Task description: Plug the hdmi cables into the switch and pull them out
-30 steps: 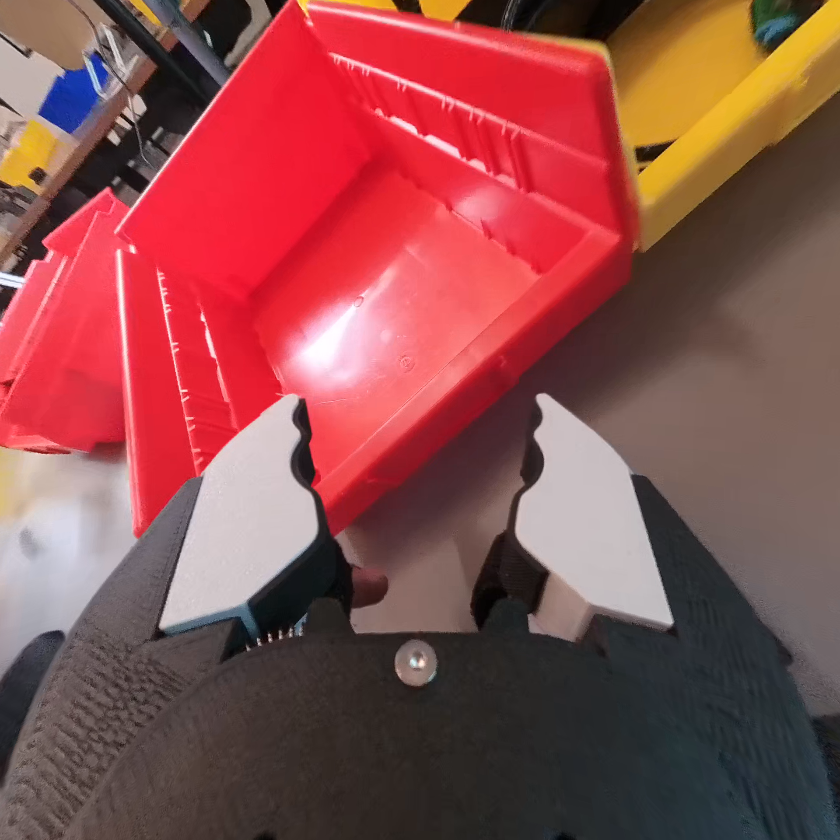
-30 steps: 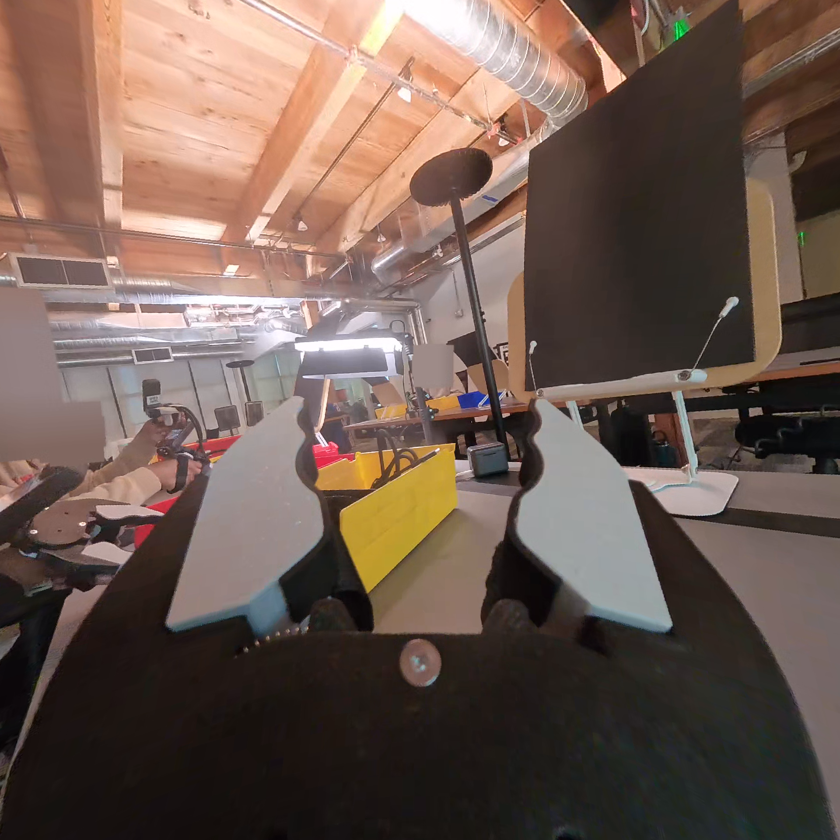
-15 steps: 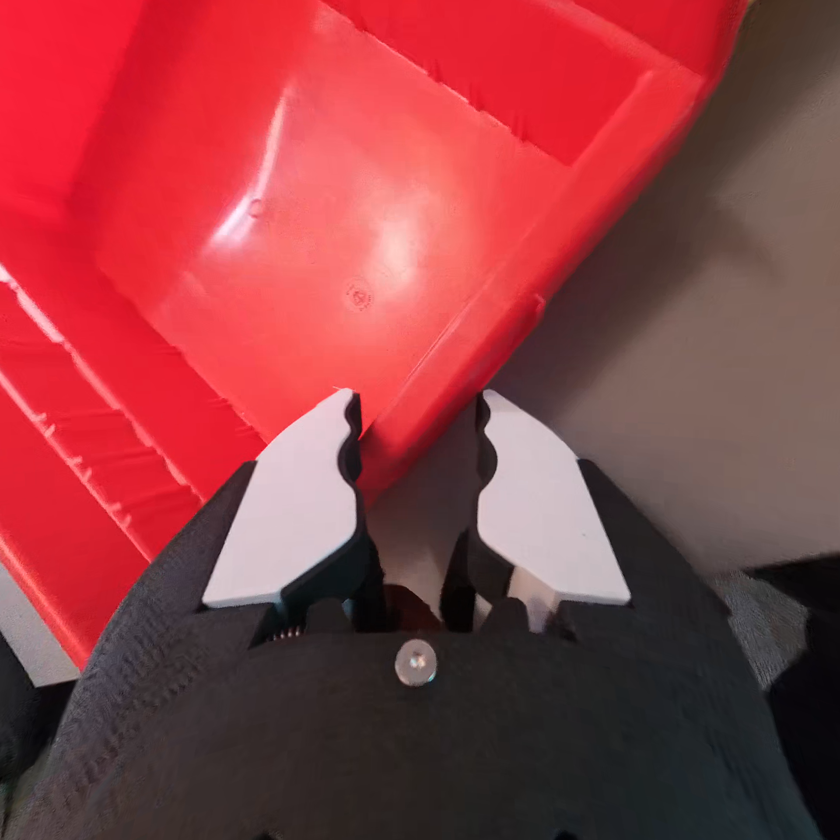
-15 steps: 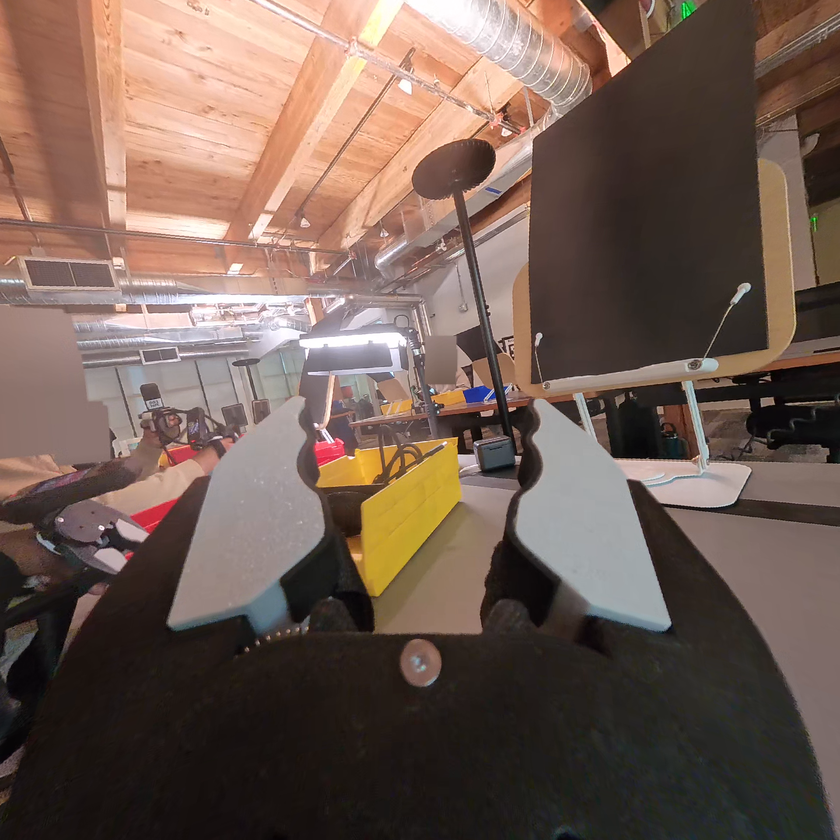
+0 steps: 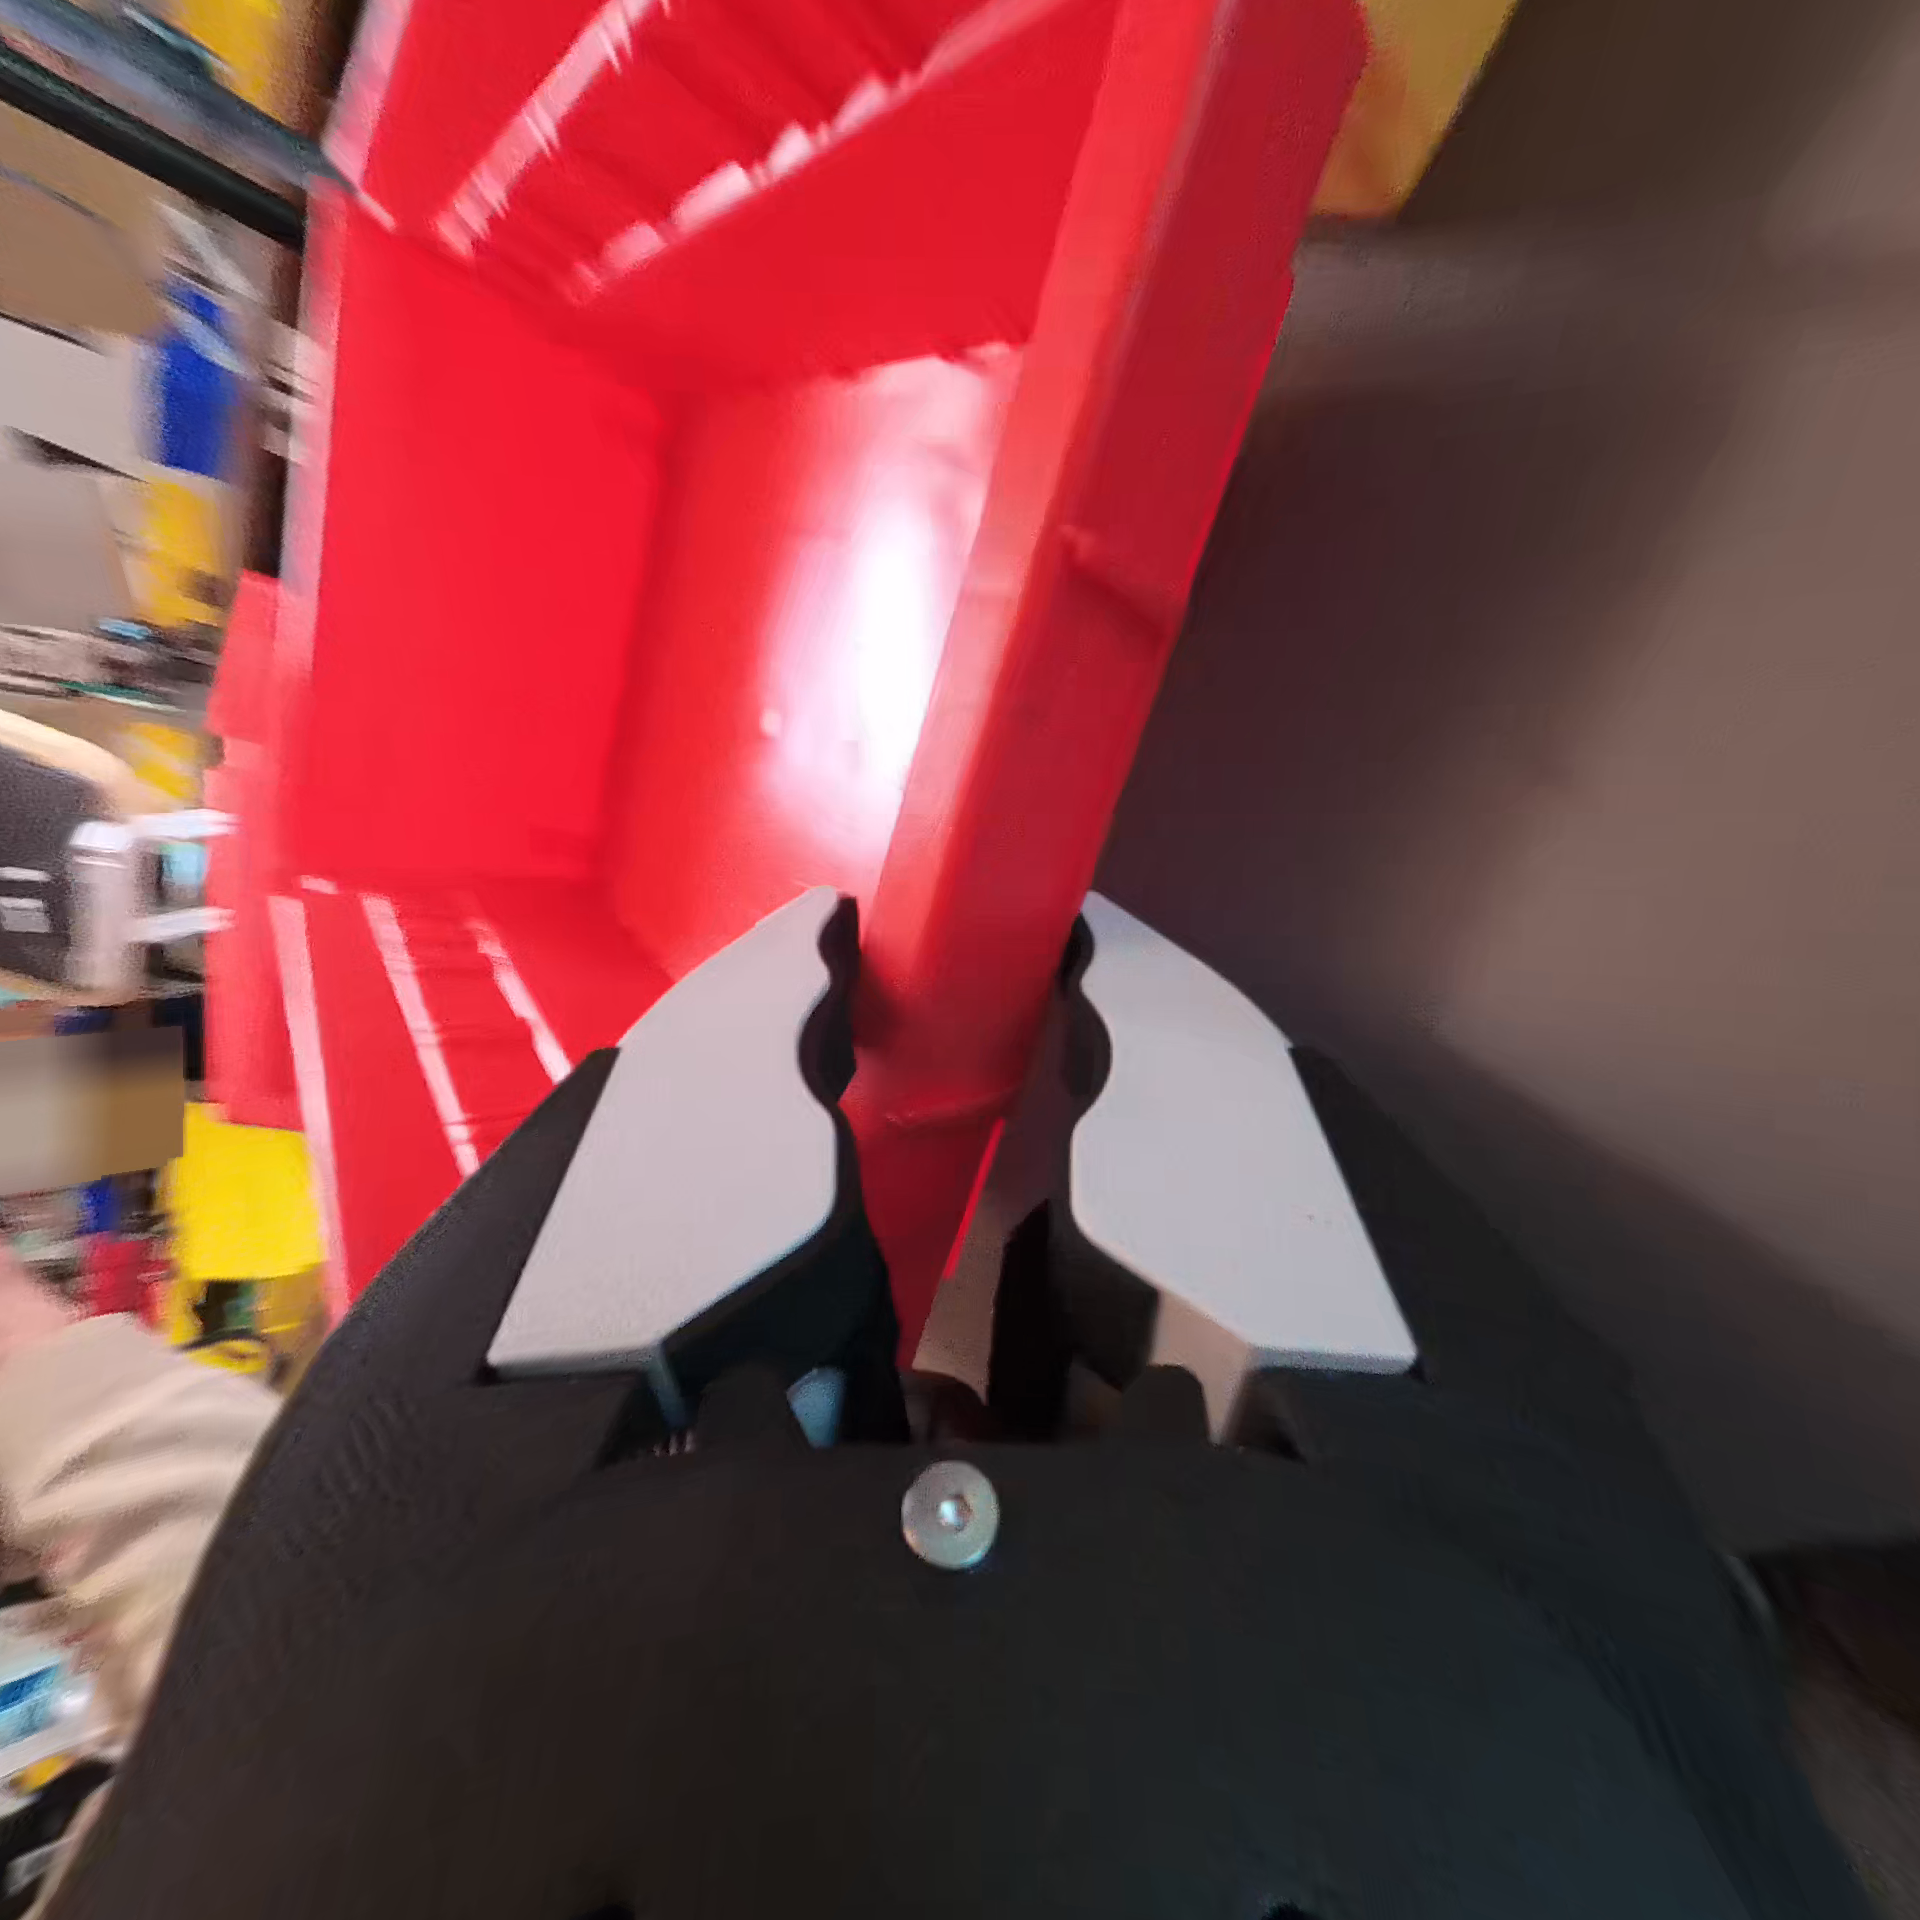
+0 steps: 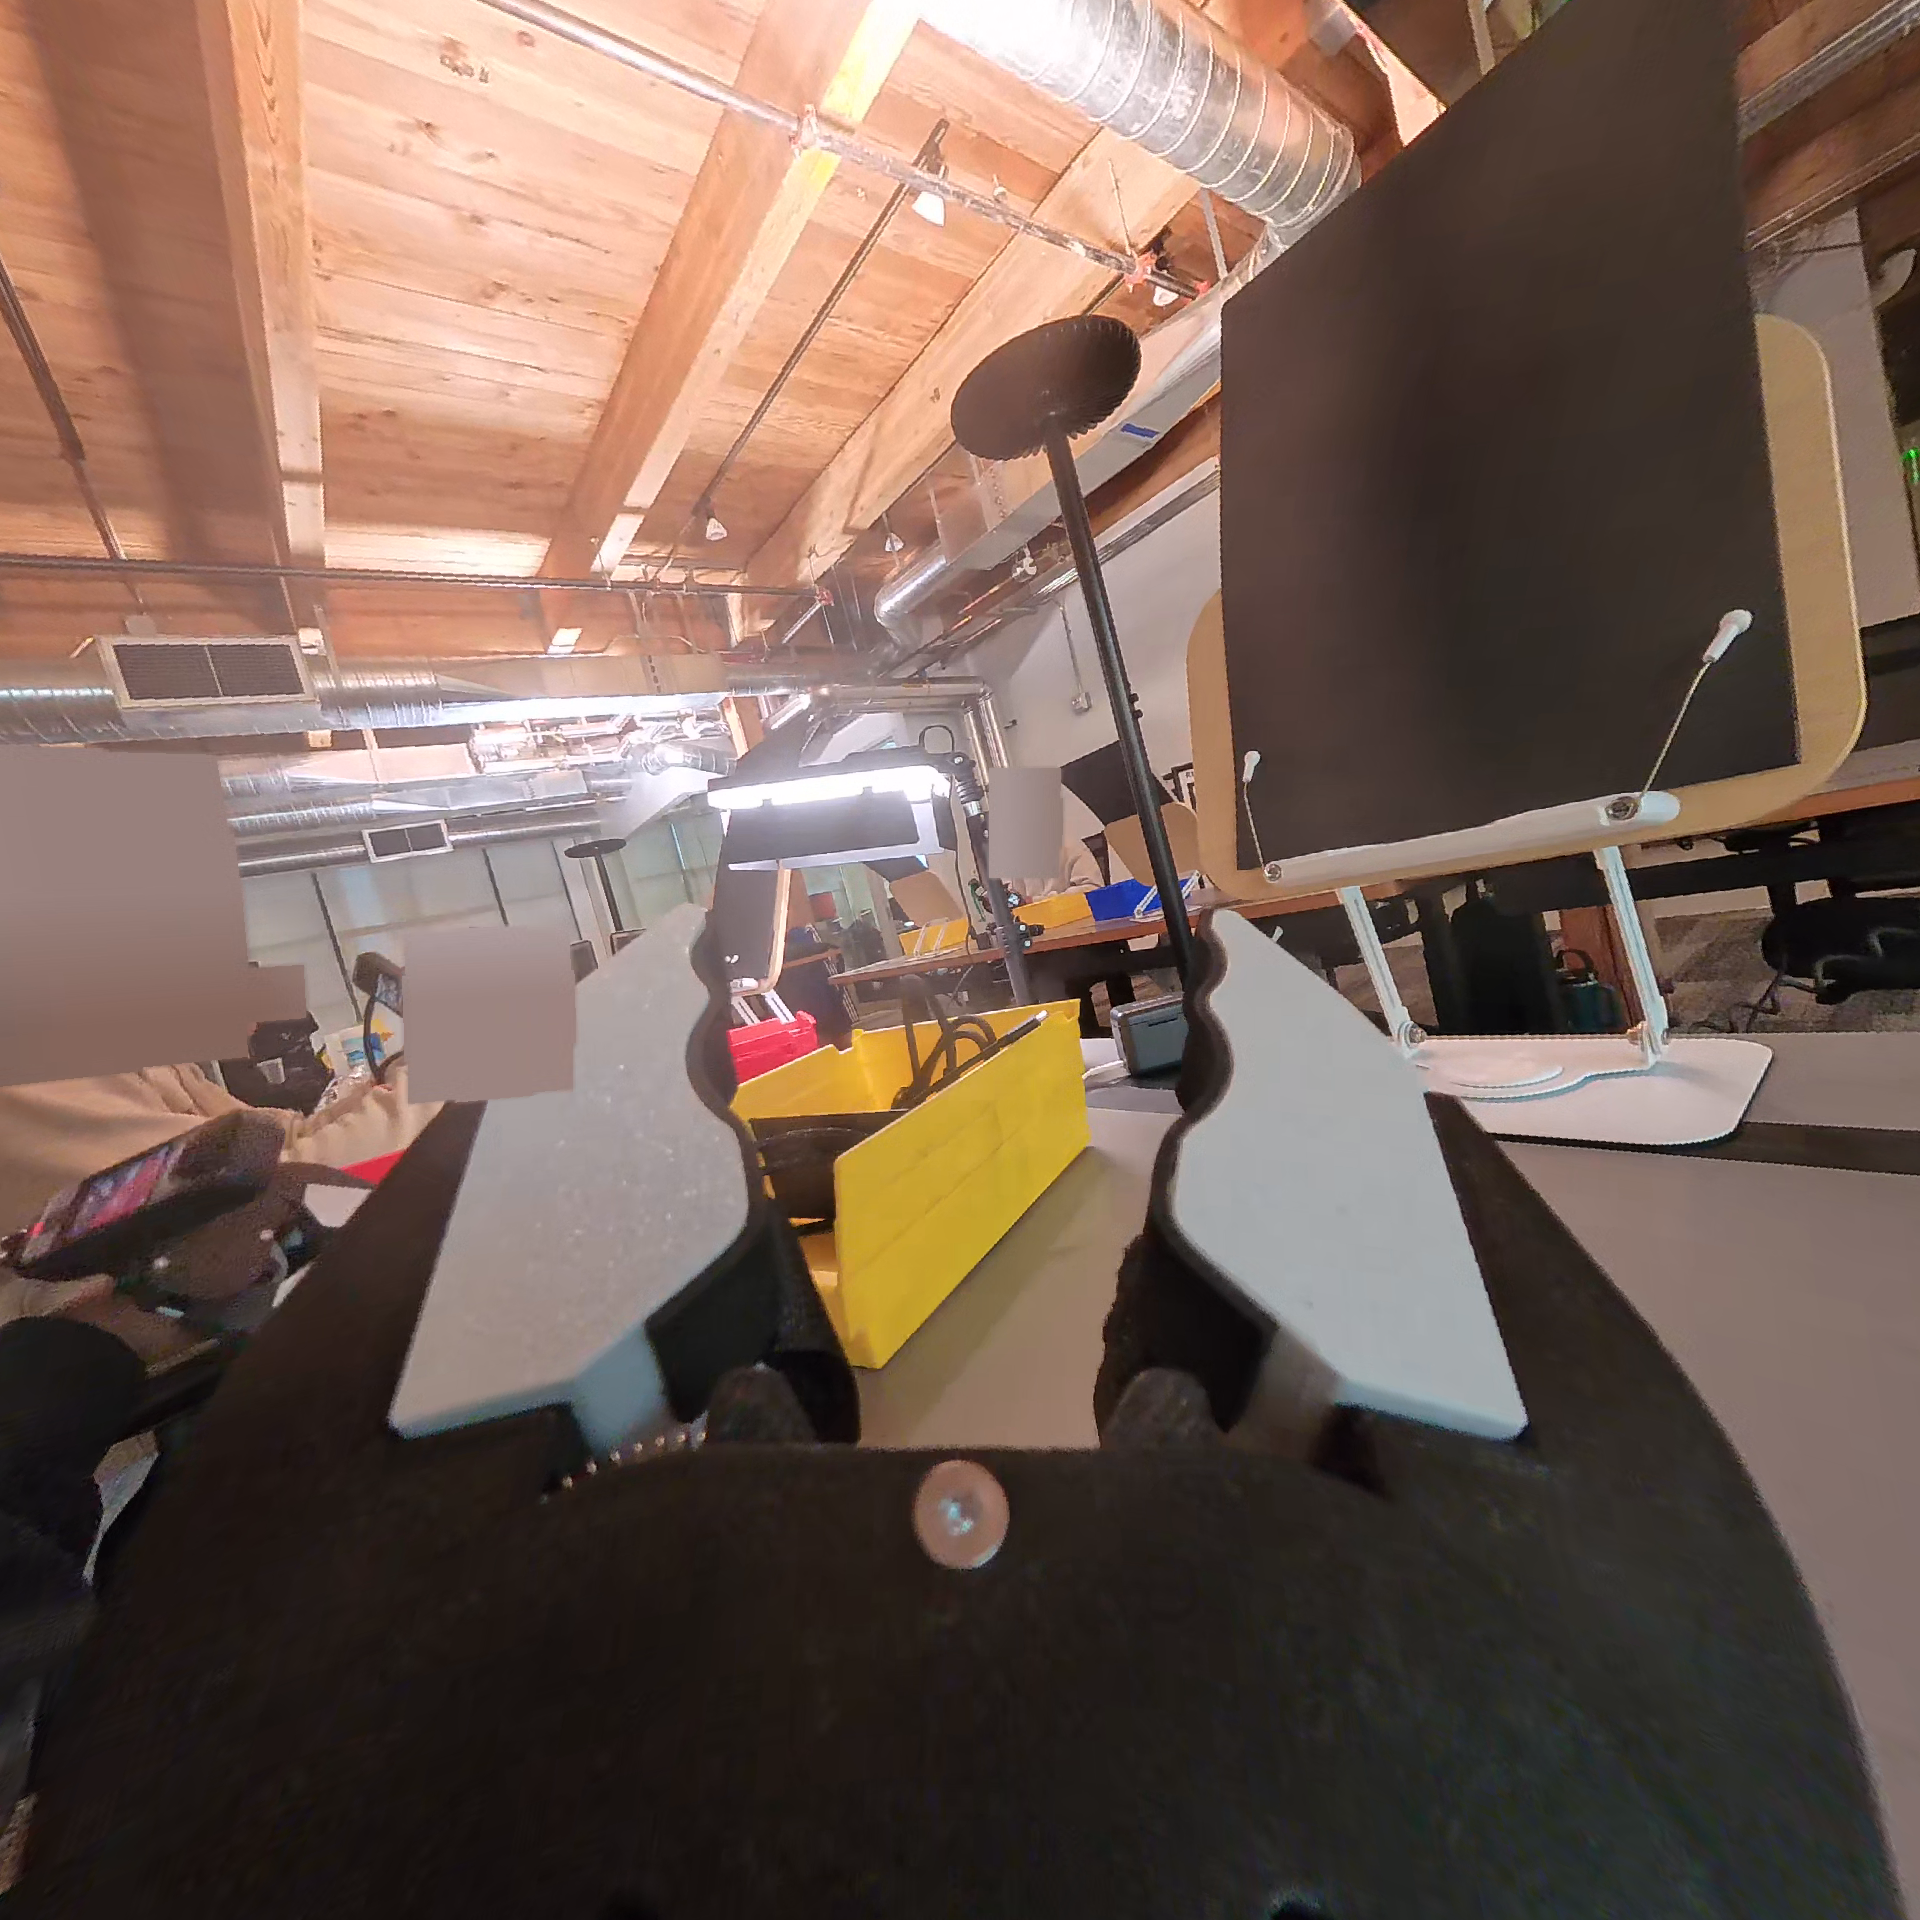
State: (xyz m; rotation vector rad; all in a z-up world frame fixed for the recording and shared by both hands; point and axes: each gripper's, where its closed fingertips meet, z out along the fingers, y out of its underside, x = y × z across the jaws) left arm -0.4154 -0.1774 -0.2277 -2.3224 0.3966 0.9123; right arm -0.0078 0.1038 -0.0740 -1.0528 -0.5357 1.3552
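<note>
In the left wrist view, our left hand-held gripper [image 5: 956, 1023] is pinching the front wall of a red bin [image 5: 1101, 582], one grey finger [image 5: 675, 1164] inside the bin and the other outside it. The bin fills the upper middle of this view and is blurred; its floor shows a bright glare patch just beyond the gripped wall. To the right of the bin lies the grey bench [image 5: 1558, 727]. A yellow corner peeks out behind the bin's far right end. No cable or switch shows in this view.

In the right wrist view, our right hand-held gripper [image 6: 956, 1039] is spread wide and holds nothing. Between its fingers we see a yellow bin [image 6: 966, 1174] standing on the bench [image 6: 1683, 1278], and black cables [image 6: 940, 1049] loop up out of the bin; whether they are the hdmi cables we cannot tell. Just behind the yellow bin, to its right, sits a small grey box [image 6: 1148, 1034] at the foot of a black pole stand [image 6: 1112, 644]. Farther right of the bin stands a black panel on a white stand [image 6: 1496, 436]. Left of the bin, a small red bin [image 6: 771, 1039] shows behind the left finger.
</note>
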